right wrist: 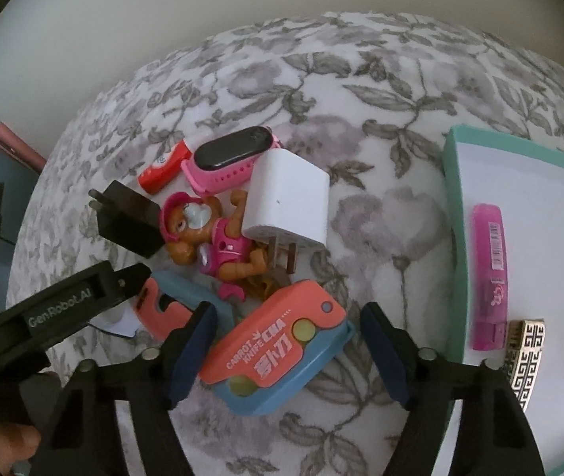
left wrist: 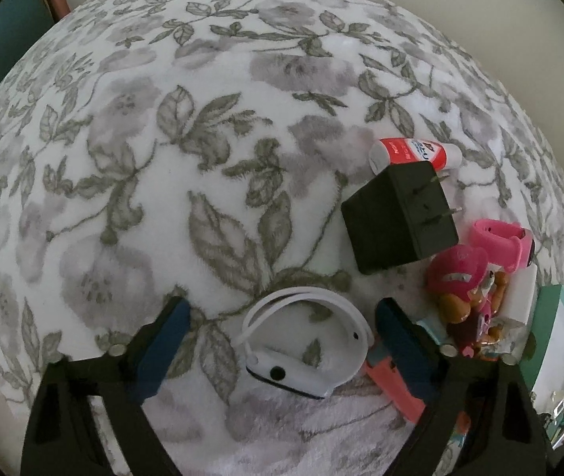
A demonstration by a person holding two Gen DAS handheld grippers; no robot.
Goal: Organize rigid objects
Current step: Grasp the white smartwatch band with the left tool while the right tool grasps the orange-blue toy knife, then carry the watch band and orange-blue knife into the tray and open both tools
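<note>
Nearest in the left wrist view, the left tongs (left wrist: 280, 335) stand wide apart, straddling a white smart band (left wrist: 305, 341) that lies on its side on the floral blanket (left wrist: 163, 178); neither blue pad (left wrist: 163, 345) touches it. Just right of the band, a coral strip of a toy knife (left wrist: 394, 386) pokes out beside the right-hand pad. Further up the frame sit a black plug adapter (left wrist: 398, 218) with its prongs pointing right, a red and white tube (left wrist: 414, 152) just behind it, and, at the right edge, a pink-capped toy dog figure (left wrist: 466, 293) with a pink smart band (left wrist: 505, 246) beyond it.

In the right wrist view, the right tongs (right wrist: 287, 351) are set around a coral and blue carrot knife toy (right wrist: 282, 347) at lower centre; the jaws are partly closed, yet both pads appear just clear of its sides, so it is bracketed, not pinched. At the lower left the left gripper's black body crosses the frame above a second coral and blue knife toy (right wrist: 163, 307). Behind lies the cluster: the toy dog figure (right wrist: 218, 234), a white charger (right wrist: 289, 206) with prongs toward the camera, the black adapter (right wrist: 129, 218), the pink smart band (right wrist: 230, 158) and the red tube (right wrist: 165, 166). At the right, a teal-rimmed white tray (right wrist: 454, 166) holds a pink lighter (right wrist: 490, 273) and a patterned metal piece (right wrist: 525, 357).
</note>
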